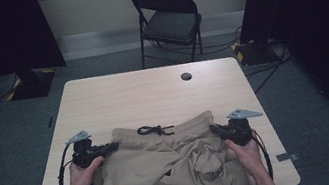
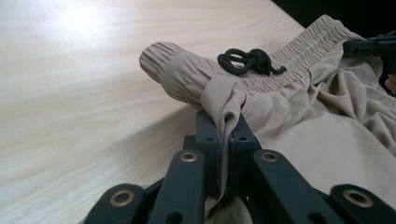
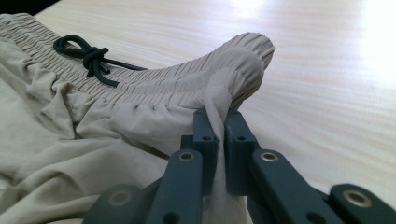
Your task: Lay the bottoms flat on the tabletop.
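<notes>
Beige shorts [image 1: 164, 166] lie crumpled on the near half of the pale wooden desk [image 1: 142, 93], waistband toward the far side, legs bunched toward the person's edge. A black drawstring [image 1: 155, 130] sits knotted on the middle of the waistband. The left gripper [image 1: 110, 146] comes in from the left and has the left end of the waistband; in the left gripper view [image 2: 223, 140] its fingers [image 2: 208, 135] are pressed together on a fold of cloth just below the elastic, and that corner of the waistband is raised off the desk and curls forward. The right gripper [image 1: 215, 129] does the same at the right end; in the right gripper view [image 3: 219, 135] its fingers [image 3: 239, 140] pinch a fold of fabric, with the gathered end of the waistband humped up above them. Each gripper is held in a hand, the left hand [image 1: 81, 176] and the right hand [image 1: 248, 152] resting near the shorts' outer edges, forearms coming in from the near side. A grey plate tops each gripper, and a black cable [image 1: 61, 175] loops from the left one over the desk. Beyond the desk a black folding chair [image 1: 168, 21] stands on grey carpet. A small dark round hole [image 1: 186, 76] marks the far part of the desk.
</notes>
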Motion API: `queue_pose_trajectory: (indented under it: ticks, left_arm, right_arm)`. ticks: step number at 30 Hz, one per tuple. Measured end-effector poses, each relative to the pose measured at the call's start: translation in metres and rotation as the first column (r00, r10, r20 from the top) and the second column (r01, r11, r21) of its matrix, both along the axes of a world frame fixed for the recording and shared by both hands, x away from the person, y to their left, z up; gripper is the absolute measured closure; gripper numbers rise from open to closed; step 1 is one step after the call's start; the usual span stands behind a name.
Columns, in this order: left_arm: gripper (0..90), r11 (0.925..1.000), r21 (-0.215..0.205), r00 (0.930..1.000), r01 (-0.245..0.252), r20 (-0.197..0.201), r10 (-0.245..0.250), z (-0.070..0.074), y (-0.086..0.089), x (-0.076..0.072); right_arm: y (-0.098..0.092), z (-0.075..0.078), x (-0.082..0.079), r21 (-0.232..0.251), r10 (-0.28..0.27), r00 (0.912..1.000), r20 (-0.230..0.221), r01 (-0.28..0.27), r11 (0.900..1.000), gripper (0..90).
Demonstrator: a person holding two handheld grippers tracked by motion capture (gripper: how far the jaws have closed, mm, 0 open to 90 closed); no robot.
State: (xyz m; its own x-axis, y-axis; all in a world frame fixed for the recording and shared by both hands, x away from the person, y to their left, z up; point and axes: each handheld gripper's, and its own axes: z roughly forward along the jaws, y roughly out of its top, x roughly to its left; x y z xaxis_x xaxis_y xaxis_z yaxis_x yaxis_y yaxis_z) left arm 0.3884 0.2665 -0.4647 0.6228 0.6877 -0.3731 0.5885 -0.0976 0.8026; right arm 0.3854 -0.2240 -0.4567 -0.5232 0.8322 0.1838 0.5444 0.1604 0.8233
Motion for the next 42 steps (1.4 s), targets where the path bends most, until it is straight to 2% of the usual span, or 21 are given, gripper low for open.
queue_pose_trajectory:
  ticks: [3, 5, 12, 17, 21, 25, 27, 28, 31, 33, 36, 38, 39, 40, 42]
  left_arm:
    - [86.5, 0.9993, -0.036, 0.9993, -0.005, 0.037, 0.006, 0.011, 0.003, -0.003]
    - [86.5, 0.9995, -0.030, 0.9980, -0.005, 0.063, 0.007, 0.020, 0.003, -0.005]
    - [86.4, 0.9986, -0.052, 0.9885, -0.003, 0.151, 0.011, 0.056, 0.007, -0.004]
    - [86.5, 0.9972, -0.074, 0.9776, -0.015, 0.208, 0.030, 0.085, 0.012, 0.001]
    - [86.5, 0.9980, -0.061, 0.9659, -0.019, 0.256, 0.034, 0.108, 0.015, 0.007]
    - [86.6, 0.9967, -0.075, 0.9567, -0.031, 0.287, 0.052, 0.128, 0.019, 0.016]
    - [86.6, 0.9966, -0.076, 0.9545, -0.033, 0.293, 0.054, 0.139, 0.019, 0.019]
    - [86.6, 0.9967, -0.078, 0.9503, -0.025, 0.308, 0.048, 0.144, 0.019, 0.020]
    - [86.6, 0.9958, -0.089, 0.9431, -0.021, 0.329, 0.050, 0.157, 0.020, 0.022]
    - [86.6, 0.9957, -0.087, 0.9362, -0.034, 0.346, 0.062, 0.166, 0.021, 0.025]
    - [86.7, 0.9954, -0.090, 0.9297, -0.032, 0.363, 0.063, 0.182, 0.022, 0.034]
    - [86.8, 0.9939, -0.106, 0.9240, -0.032, 0.376, 0.070, 0.195, 0.022, 0.042]
    - [86.8, 0.9950, -0.093, 0.9162, -0.038, 0.394, 0.072, 0.202, 0.021, 0.047]
    - [86.9, 0.9954, -0.081, 0.9128, -0.051, 0.401, 0.079, 0.208, 0.021, 0.054]
    - [86.9, 0.9938, -0.061, 0.9135, -0.093, 0.392, 0.110, 0.213, 0.020, 0.075]
  right_arm:
    - [0.001, 0.008, -0.003, 0.008, 0.002, 0.9997, 0.024, -0.002, 1.000, 85.7]
    - [0.002, 0.016, -0.004, 0.016, 0.006, 0.9991, 0.042, -0.006, 1.000, 85.8]
    - [0.003, 0.050, 0.000, 0.036, 0.017, 0.9920, 0.125, -0.022, 0.999, 86.2]
    - [0.008, 0.076, 0.005, 0.053, 0.017, 0.9836, 0.179, -0.027, 0.998, 86.3]
    - [0.013, 0.099, 0.012, 0.064, 0.021, 0.9738, 0.226, -0.036, 0.997, 86.3]
    - [0.018, 0.123, 0.020, 0.074, 0.026, 0.9610, 0.275, -0.048, 0.996, 86.3]
    - [0.021, 0.135, 0.024, 0.079, 0.026, 0.9551, 0.295, -0.052, 0.996, 86.3]
    - [0.022, 0.140, 0.027, 0.076, 0.026, 0.9520, 0.305, -0.052, 0.996, 86.3]
    - [0.023, 0.155, 0.038, 0.069, 0.027, 0.9479, 0.317, -0.052, 0.996, 86.2]
    - [0.024, 0.164, 0.045, 0.066, 0.025, 0.9452, 0.325, -0.049, 0.997, 86.3]
    - [0.024, 0.176, 0.054, 0.074, 0.017, 0.9414, 0.337, -0.044, 0.996, 86.3]
    - [0.024, 0.183, 0.063, 0.080, 0.012, 0.9389, 0.344, -0.042, 0.996, 86.3]
    - [0.024, 0.187, 0.068, 0.081, 0.007, 0.9376, 0.348, -0.038, 0.996, 86.3]
    - [0.024, 0.190, 0.075, 0.088, 0.000, 0.9371, 0.349, -0.032, 0.996, 86.3]
    - [0.023, 0.197, 0.094, 0.096, -0.019, 0.9377, 0.347, -0.015, 0.995, 86.3]
